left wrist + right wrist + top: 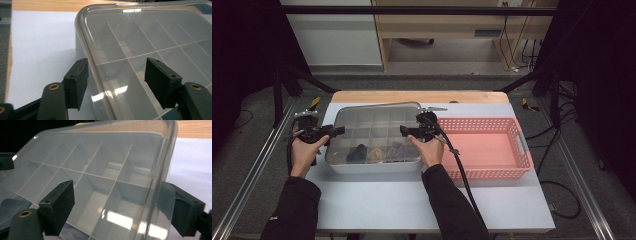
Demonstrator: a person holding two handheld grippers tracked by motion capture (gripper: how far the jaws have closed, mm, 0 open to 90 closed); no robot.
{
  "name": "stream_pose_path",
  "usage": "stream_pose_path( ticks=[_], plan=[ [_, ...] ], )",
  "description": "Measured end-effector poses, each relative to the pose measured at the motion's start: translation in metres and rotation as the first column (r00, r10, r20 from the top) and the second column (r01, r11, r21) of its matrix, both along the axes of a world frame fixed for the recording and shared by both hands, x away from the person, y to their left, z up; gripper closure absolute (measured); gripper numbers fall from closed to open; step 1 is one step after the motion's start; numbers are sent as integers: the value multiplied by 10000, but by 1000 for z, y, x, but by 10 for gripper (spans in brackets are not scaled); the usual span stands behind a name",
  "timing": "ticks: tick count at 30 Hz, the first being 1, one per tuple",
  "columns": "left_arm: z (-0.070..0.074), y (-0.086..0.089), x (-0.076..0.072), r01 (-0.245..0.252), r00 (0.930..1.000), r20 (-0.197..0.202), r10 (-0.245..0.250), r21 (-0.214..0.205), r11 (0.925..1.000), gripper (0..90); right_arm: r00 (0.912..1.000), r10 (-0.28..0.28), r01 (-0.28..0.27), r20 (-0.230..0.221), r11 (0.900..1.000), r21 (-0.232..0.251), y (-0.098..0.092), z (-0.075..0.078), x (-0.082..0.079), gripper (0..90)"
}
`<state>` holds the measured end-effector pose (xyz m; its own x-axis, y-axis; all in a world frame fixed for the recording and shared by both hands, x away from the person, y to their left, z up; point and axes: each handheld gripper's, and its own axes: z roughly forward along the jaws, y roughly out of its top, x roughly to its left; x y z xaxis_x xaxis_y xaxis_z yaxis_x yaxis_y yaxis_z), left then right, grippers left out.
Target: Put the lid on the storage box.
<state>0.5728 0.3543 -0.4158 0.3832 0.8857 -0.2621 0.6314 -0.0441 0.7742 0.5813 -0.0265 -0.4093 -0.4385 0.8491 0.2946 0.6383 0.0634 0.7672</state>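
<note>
We are straddling the clear divided box [374, 137] rims with both grippers' fingers [76, 82] wide open, gripping nothing; a pink basket [487, 147] is sitting just beside the box.

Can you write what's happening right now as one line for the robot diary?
left tool: open, straddling box lid left edge | right tool: open, straddling right edge | pink basket: right of box

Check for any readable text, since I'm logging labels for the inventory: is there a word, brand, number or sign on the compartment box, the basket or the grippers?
None can be read.
Clear compartment box: its lid bears no print in either gripper view.
Pink basket: no label.
Left gripper and right gripper: plain black jaws, unmarked.
Sleeve: a small pale mark, too small to read.
</note>
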Motion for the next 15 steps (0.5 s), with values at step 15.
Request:
stream_pose_path(
  ticks=[15],
  plan=[
    [5, 3, -7, -41, 10000, 71, 40, 169, 9998, 376, 9943, -367, 427, 1000, 9974, -588, -6, 12, -8, 207]
  ],
)
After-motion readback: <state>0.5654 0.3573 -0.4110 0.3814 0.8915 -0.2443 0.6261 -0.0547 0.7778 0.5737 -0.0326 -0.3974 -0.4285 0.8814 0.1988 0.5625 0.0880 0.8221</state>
